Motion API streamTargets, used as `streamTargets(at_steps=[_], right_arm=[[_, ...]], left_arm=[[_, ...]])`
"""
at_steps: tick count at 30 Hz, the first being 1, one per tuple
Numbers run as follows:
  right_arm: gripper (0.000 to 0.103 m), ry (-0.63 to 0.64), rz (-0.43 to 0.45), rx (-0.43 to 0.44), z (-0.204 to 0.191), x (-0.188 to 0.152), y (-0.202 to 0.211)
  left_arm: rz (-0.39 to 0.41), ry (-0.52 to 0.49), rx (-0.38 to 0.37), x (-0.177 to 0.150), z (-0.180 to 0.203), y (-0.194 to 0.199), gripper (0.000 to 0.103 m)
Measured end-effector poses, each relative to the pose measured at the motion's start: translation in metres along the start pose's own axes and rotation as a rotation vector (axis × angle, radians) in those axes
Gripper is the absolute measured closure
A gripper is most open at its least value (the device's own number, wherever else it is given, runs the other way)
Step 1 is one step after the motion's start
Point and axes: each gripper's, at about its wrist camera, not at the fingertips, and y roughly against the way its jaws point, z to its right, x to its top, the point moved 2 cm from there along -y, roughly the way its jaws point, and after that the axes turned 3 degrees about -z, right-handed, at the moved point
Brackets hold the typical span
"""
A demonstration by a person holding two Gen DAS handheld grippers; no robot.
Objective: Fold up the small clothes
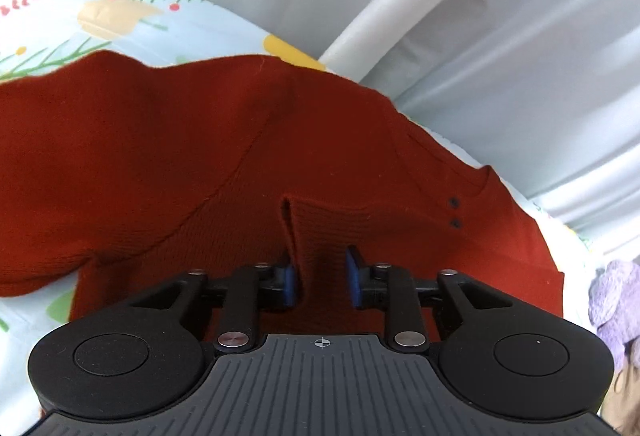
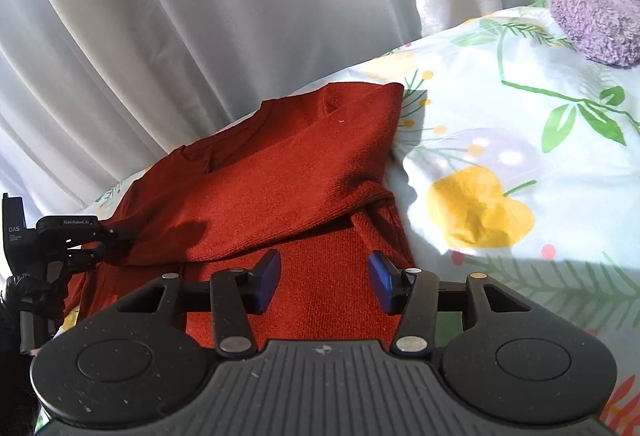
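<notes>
The rust-red knit sweater (image 1: 200,163) lies across the middle of the left wrist view, on a bed, with two small dark buttons (image 1: 454,212) showing at the neck placket right of centre. A sleeve cuff or folded strip of the same knit (image 1: 320,236) stands up between the blue pads of the left gripper (image 1: 321,282). The jaws are part open with the cloth in the gap; the left pad looks to touch it, the right pad stands a little clear, so I cannot tell whether the grip is firm.

In the right wrist view the sweater (image 2: 280,187) fills the centre, one sleeve already laid over the body so that a thick fold runs from lower left to upper right. The right gripper (image 2: 324,282) hovers over the lower hem with its jaws wide and nothing between them. The left gripper (image 2: 80,240) shows at the left edge, at the cloth's side.

I judge the fold begun but not finished: one sleeve is in, and the other side and the final halving look left to do.

The floral bedsheet (image 2: 520,139), pale blue with yellow flowers and green sprigs, is rumpled. A fluffy lilac garment (image 2: 596,3) sits in the upper right corner. White curtains (image 2: 200,15) hang behind.
</notes>
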Motion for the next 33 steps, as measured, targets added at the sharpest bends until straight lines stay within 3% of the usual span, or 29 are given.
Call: streamTargets(at_steps=[3, 7, 11, 13, 21, 22, 24, 29, 33], right_arm=[[0.055, 0.011, 0.004, -0.005, -0.003, 0.006, -0.004], [0.055, 0.010, 0.027, -0.027, -0.002, 0.020, -0.009], [0.055, 0.039, 0.034, -0.079, -0.003, 0.038, -0.023], [0.055, 0.046, 0.031, -0.106, -0.004, 0.050, -0.036], [0.055, 0.069, 0.005, -0.123, -0.010, 0.080, -0.088], [0.057, 0.088, -0.002, -0.150, -0.012, 0.081, -0.095], [0.091, 0.130, 0.001, -0.172, -0.015, 0.083, -0.103], [0.096, 0.222, 0.099, -0.263, -0.027, 0.085, -0.106], [0.096, 0.201, 0.080, -0.301, -0.017, 0.085, -0.119]], left_arm=[[-0.004, -0.079, 0.057, 0.008, 0.016, 0.001, 0.097], [0.071, -0.230, 0.113, 0.024, 0.041, 0.023, 0.097], [0.156, -0.365, 0.263, 0.030, 0.056, 0.029, 0.097], [0.165, -0.364, 0.292, 0.034, 0.055, 0.026, 0.097], [0.097, -0.291, 0.284, 0.027, 0.037, 0.007, 0.097], [0.093, -0.285, 0.277, 0.026, 0.036, 0.007, 0.097], [0.095, -0.278, 0.266, 0.026, 0.033, 0.006, 0.097], [0.115, -0.238, 0.222, 0.027, 0.033, 0.003, 0.097], [0.110, -0.246, 0.262, 0.020, 0.032, -0.011, 0.097]])
